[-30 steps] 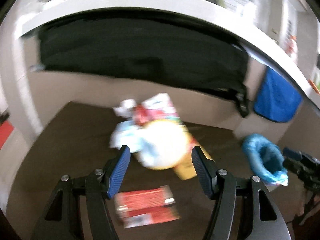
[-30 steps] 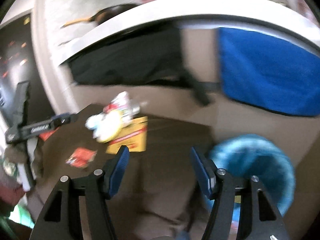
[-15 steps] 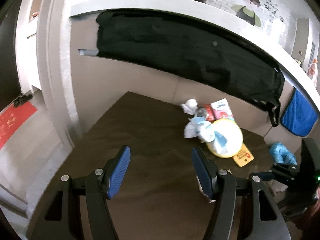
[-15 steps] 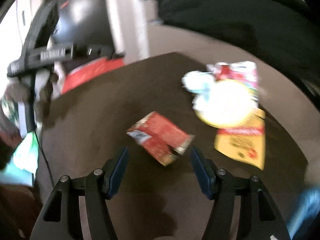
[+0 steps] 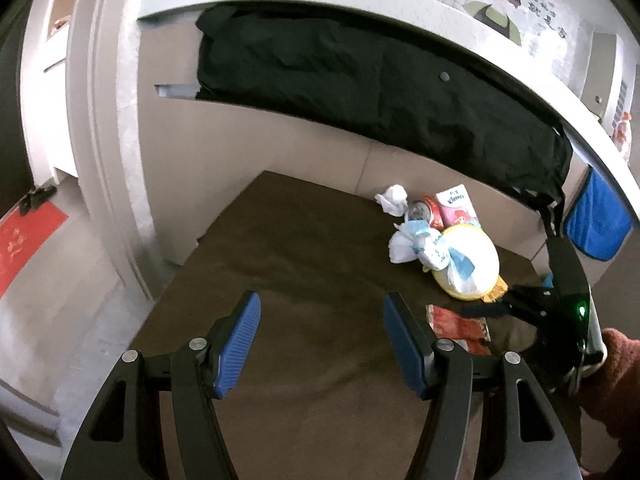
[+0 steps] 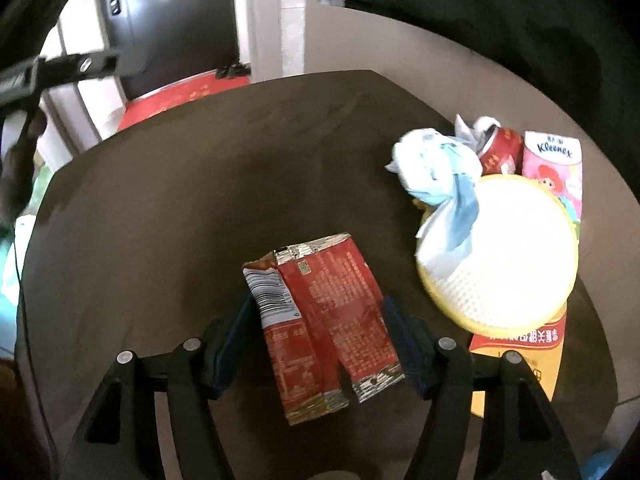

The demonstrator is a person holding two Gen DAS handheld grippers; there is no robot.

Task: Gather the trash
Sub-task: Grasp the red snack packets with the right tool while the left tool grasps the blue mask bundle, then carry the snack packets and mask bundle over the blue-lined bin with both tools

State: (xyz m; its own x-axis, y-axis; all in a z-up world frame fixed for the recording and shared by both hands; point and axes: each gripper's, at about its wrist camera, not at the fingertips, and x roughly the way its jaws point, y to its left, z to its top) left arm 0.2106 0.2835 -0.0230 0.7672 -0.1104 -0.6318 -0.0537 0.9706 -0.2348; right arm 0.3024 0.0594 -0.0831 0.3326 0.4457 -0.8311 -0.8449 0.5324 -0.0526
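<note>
Reading "Kleenex": pink tissue pack (image 6: 554,168)

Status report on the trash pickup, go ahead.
Right hand-held gripper opening, straddling the red wrapper on the table, not gripping. Left hand-held gripper open, empty. Yellow lid and remaining trash close beside, not blocking.

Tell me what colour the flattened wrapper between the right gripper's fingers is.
Red, with silver foil ends and a barcode strip; the wrapper shows best in the right wrist view.
</note>
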